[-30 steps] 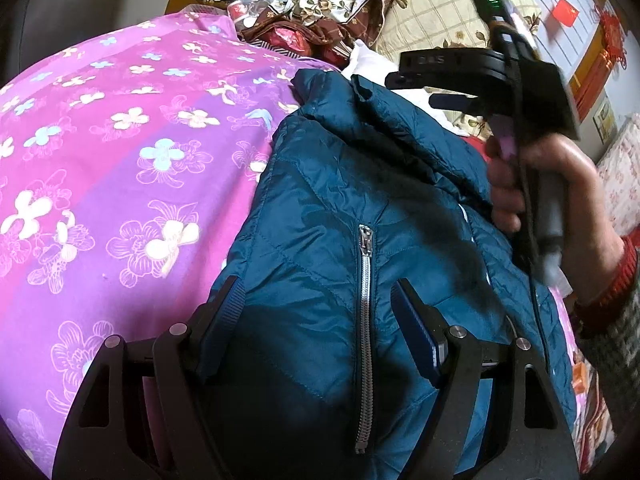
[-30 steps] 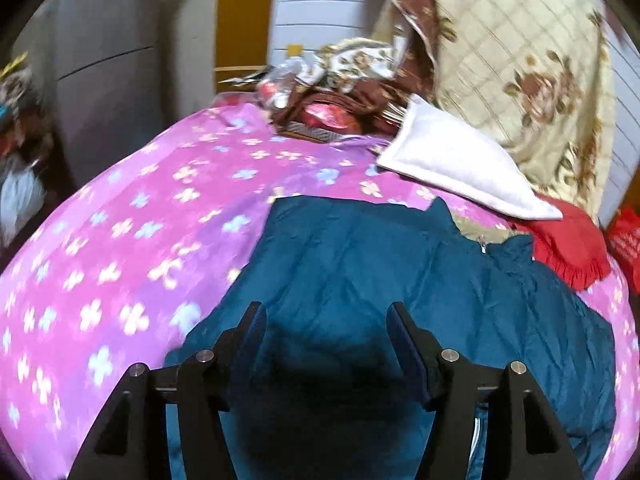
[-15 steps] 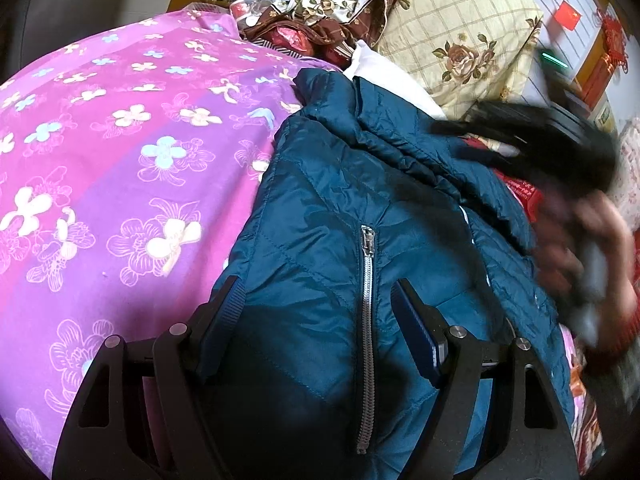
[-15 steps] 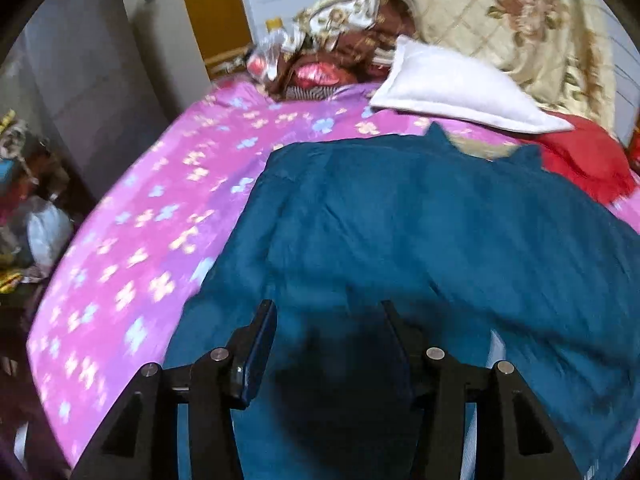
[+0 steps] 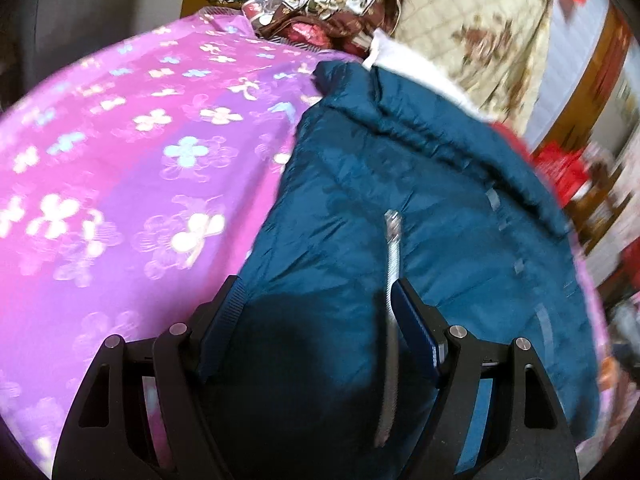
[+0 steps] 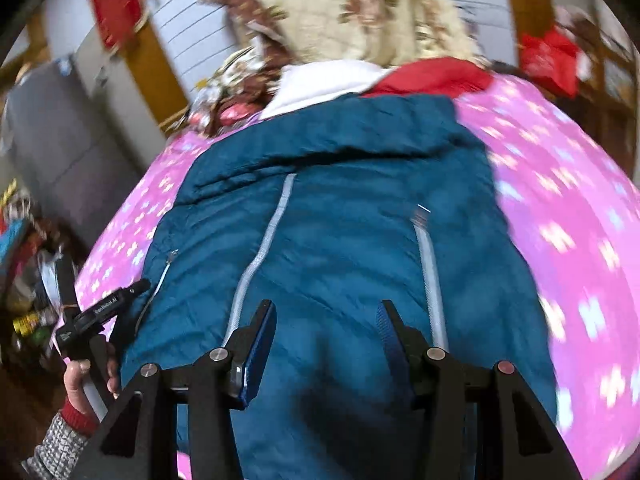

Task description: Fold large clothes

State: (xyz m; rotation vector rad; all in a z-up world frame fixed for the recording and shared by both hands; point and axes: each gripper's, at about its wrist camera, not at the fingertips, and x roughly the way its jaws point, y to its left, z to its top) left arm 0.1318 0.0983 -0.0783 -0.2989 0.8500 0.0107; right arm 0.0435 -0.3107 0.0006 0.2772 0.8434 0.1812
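Observation:
A teal puffer jacket lies front up on a pink floral bedspread, collar toward the pillows, and its front is unzipped. My left gripper hangs low over the jacket's lower left part beside a pocket zip, jaws wide, nothing pinched. The right wrist view shows that left gripper at the jacket's left edge, held by a hand. My right gripper is open over the hem, between the two zip edges, with dark cloth under its fingers.
A white pillow, a cream floral cushion and a red cloth lie past the collar. A heap of patterned bags sits at the bed's far corner. A grey cabinet and floor clutter are left of the bed.
The right gripper and its hand swept right, out of the left wrist view, and now face the jacket from its hem. The left gripper has only tilted a little.

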